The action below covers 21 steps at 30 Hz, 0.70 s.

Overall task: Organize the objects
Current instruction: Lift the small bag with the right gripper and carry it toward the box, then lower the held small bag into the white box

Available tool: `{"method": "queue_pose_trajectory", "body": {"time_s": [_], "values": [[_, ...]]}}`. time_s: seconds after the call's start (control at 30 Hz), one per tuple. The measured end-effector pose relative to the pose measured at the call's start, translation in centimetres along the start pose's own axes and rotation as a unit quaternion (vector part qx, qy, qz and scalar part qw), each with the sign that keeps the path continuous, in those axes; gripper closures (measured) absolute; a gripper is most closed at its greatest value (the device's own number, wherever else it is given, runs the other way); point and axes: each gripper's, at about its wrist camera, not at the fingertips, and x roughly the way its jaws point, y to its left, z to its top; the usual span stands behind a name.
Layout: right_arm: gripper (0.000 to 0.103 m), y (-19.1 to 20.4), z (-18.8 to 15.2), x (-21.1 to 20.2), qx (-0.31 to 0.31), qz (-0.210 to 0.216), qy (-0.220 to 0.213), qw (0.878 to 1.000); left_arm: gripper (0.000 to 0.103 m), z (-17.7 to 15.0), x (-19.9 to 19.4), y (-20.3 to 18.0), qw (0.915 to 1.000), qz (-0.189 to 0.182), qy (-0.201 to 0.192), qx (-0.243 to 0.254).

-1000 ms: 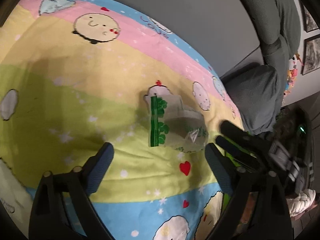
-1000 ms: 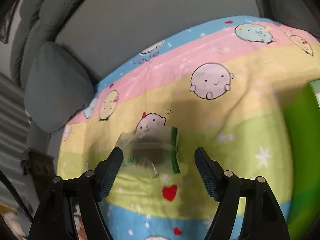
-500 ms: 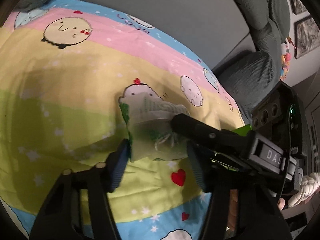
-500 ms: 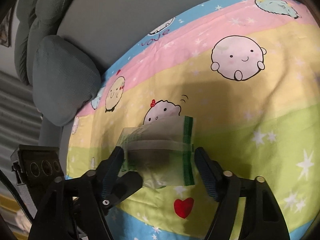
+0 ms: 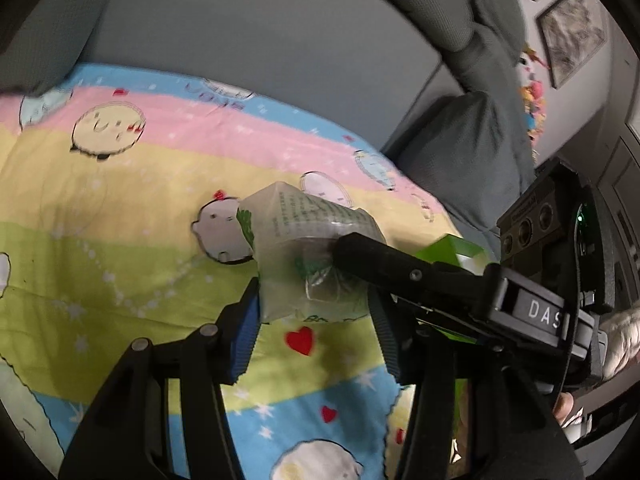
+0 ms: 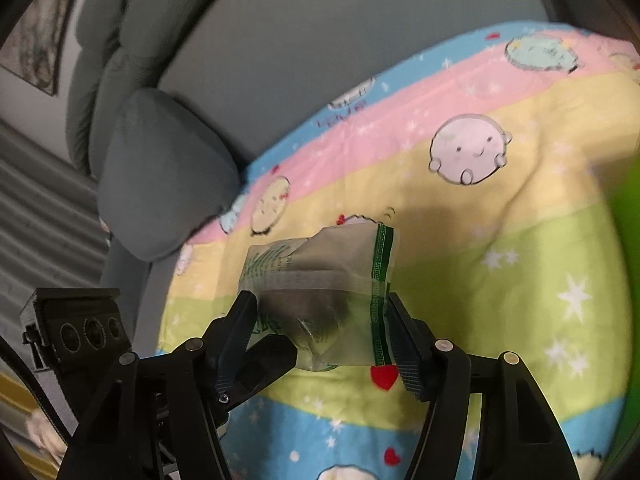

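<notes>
we have a clear crinkly plastic zip pouch with a green printed seal strip (image 5: 308, 248) lifted just above the blanket, caught between both tools. in the left wrist view our left gripper (image 5: 314, 316) has its fingers (image 5: 245, 328) closed in against the pouch's lower edge, and the right gripper (image 5: 360, 256) comes in from the side and pinches its crumpled corner. in the right wrist view the right gripper (image 6: 320, 328) has the pouch (image 6: 320, 280) between its fingers, which press its two sides.

we judge the pouch very light, soft and floppy, with slick film that creases and can slide out of a loose pinch; whether anything is inside we cannot tell. the stiffest places to hold look like the green seal strip (image 6: 382, 276) and the folded seam, so we would grip there rather than on the loose middle.

under it lies a soft pastel striped blanket with cartoon faces, stars and hearts (image 5: 120, 208), spread over a grey upholstered sofa (image 6: 168, 176). a bright green box (image 5: 452, 250) sits just behind the right gripper, and framed pictures (image 5: 568, 36) hang on the wall.
</notes>
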Motion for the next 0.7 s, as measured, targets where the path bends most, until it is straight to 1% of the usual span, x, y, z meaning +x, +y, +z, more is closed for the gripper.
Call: {"method": "queue_pose_trajectory", "body": {"time_s": [0.13,0.33,0.5,0.7], "values": [[0.037,1.3,-0.9,-3.1,-0.016,-0.01,-0.035,0.999,0.052,-0.6,-1.7,-2.5,0.9992,-0.014,-0.021,0.032],[0.037,2.9,-2.6,-8.9,-0.039,-0.023,-0.099,0.994,0.052,-1.4,-4.0,-6.2,0.9941,-0.059,-0.048,0.077],[0.037,3.2,-4.4,-12.9,-0.043,-0.041,-0.146,0.987,0.052,-2.4,-4.8,-9.3,0.9882,-0.087,-0.05,0.116],[0.037,2.6,-6.3,-16.9,-0.032,-0.063,-0.182,0.981,0.052,-3.6,-4.5,-12.4,0.9816,-0.107,-0.04,0.153]]}}
